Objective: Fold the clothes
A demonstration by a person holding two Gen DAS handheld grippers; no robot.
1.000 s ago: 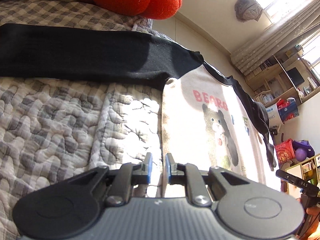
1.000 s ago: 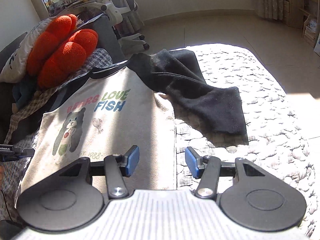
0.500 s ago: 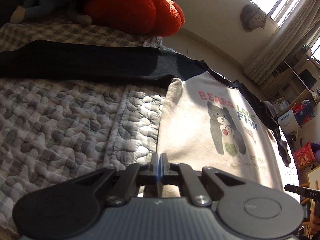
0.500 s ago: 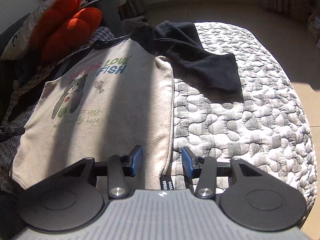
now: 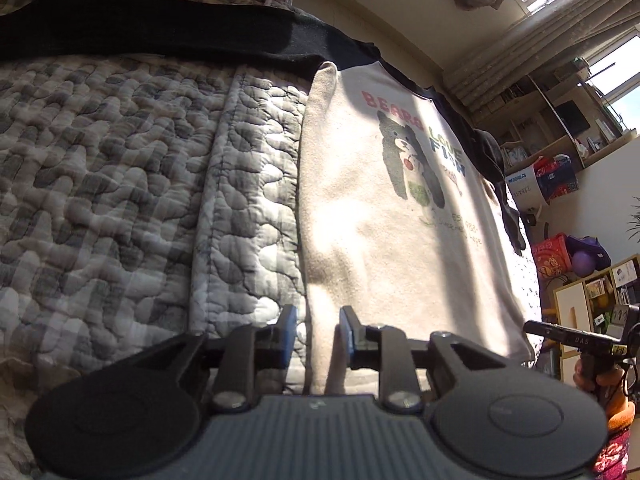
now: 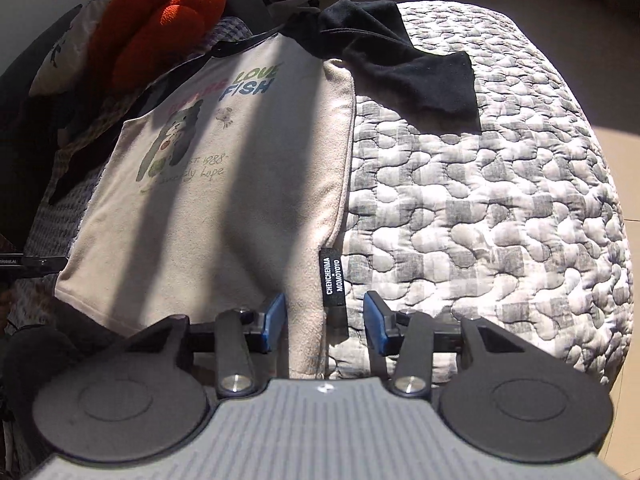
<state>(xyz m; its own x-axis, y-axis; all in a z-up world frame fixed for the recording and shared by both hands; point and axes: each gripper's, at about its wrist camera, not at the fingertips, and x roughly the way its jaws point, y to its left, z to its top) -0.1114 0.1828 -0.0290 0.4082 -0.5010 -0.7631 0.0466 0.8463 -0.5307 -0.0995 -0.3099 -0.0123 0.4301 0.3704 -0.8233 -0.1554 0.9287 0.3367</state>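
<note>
A cream sweatshirt (image 5: 384,216) with a bear print and black sleeves lies flat on a grey quilted bed. It also shows in the right wrist view (image 6: 224,184). My left gripper (image 5: 317,334) is open, its jaws on either side of the shirt's left bottom hem edge. My right gripper (image 6: 325,322) is open, its jaws on either side of the right bottom hem corner by the black label (image 6: 332,276). One black sleeve (image 5: 160,36) stretches left. The other sleeve (image 6: 404,64) lies bunched at the right.
The grey quilt (image 6: 480,184) covers the bed, and its rounded edge drops to the floor on the right. An orange plush (image 6: 156,36) sits behind the shirt. Shelves and boxes (image 5: 560,176) stand across the room.
My left gripper shut half a second ago and has opened again at the hem. My right gripper has moved closer, so the hem corner and label now lie between its jaws.
</note>
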